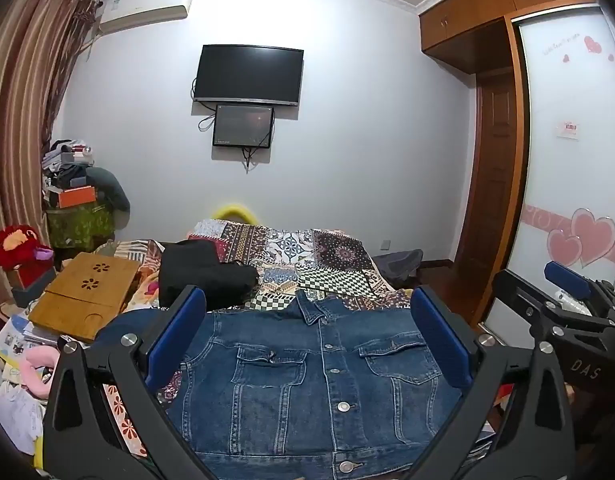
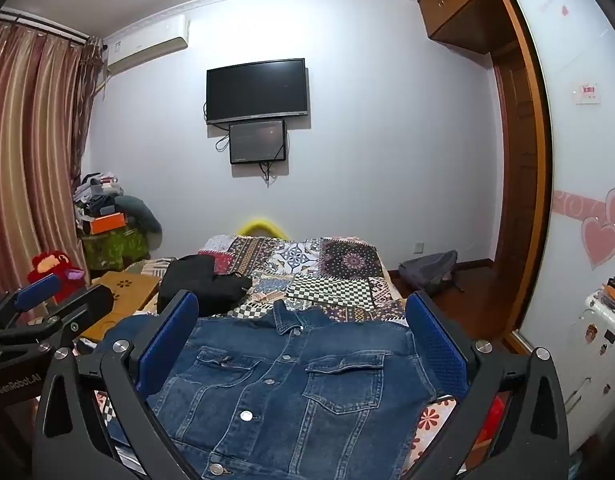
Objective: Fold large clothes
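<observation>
1. Denim fills the lower centre of both views: one blue jacket (image 1: 307, 376) lies front-up on the patchwork bedspread (image 1: 307, 256), collar towards the far wall, its front buttoned with metal buttons. Two flapped chest pockets show, one on each side of the placket.
2. Two grippers hover above it. The left gripper (image 1: 307, 332) has its two blue-padded fingers spread wide apart with nothing between them; only the jacket lies below.
3. The right gripper (image 2: 303, 340) stands the same way, its fingers wide apart and empty, above the jacket's chest. Each gripper also shows at the edge of the other's view.
4. One black garment (image 1: 205, 272) lies bunched on the bed at centre left, beyond the jacket and apart from it.
5. One wooden lap tray (image 1: 87, 292) sits at lower left, with one red plush toy (image 1: 17, 246) further left.
6. Two dark screens hang at upper centre: one television (image 1: 248, 74) and one smaller monitor (image 1: 243, 126) just beneath it.
7. One air conditioner (image 1: 147, 6) is mounted at upper left, beside striped curtains (image 1: 23, 92).
</observation>
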Tool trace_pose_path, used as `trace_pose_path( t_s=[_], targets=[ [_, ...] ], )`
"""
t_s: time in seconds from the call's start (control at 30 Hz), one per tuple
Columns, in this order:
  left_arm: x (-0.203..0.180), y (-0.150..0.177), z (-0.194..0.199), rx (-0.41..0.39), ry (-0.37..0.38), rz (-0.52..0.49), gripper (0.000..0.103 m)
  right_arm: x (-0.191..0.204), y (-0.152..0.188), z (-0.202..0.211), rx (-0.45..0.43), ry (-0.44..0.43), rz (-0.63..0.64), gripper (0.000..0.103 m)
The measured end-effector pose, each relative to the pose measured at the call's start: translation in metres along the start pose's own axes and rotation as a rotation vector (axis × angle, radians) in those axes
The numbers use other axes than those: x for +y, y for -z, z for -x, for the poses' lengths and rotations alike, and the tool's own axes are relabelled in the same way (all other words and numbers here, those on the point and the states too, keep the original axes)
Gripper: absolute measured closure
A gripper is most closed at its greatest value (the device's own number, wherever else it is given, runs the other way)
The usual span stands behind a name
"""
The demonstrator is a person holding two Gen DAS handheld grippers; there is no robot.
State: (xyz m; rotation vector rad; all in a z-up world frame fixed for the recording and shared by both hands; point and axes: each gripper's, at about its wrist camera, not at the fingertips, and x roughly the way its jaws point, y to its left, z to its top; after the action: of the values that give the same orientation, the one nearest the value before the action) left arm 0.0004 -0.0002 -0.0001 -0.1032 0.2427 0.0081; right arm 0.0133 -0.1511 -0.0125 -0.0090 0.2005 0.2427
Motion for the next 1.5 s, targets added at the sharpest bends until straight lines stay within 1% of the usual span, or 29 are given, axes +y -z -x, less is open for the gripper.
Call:
trace_pose_path(
  t_s=[0.13, 0.2, 0.27, 0.3, 0.37, 0.4, 0.5, 1.5],
  targets=[
    [-0.002, 0.000, -0.002, 0.004, -0.011, -0.014, 0.000, -0.002, 0.000, 0.001, 0.007, -0.004, -0.009, 0.000],
    [-0.002, 0.000, -0.002, 0.004, -0.011, -0.016, 0.000, 0.001, 0.004, -0.007, 0.011, -0.004, -0.011, 0.000],
    [-0.002, -0.001, -0.002, 0.001, -0.009, -0.019, 0.000, -0.001, 0.002, -0.003, 0.012, -0.003, -0.010, 0.000],
    [0.004, 0.007, -0.004, 0.011, -0.009, -0.018, 0.000, 0.001, 0.003, -0.004, 0.014, -0.001, -0.008, 0.000],
    [0.006, 0.007, -0.004, 0.009, -0.009, -0.018, 0.000, 0.004, 0.005, -0.003, 0.018, 0.000, -0.008, 0.000],
    [0.002, 0.005, -0.008, 0.016, -0.010, -0.023, 0.000, -0.002, 0.000, -0.006, 0.028, -0.009, -0.015, 0.000],
    [0.002, 0.005, -0.009, 0.016, -0.012, -0.023, 0.000, -0.002, 0.000, -0.006, 0.033, -0.013, -0.019, 0.000],
    [0.008, 0.006, -0.013, 0.018, -0.022, -0.009, 0.000, 0.003, 0.005, -0.007, 0.037, -0.018, -0.012, 0.000]
  ],
)
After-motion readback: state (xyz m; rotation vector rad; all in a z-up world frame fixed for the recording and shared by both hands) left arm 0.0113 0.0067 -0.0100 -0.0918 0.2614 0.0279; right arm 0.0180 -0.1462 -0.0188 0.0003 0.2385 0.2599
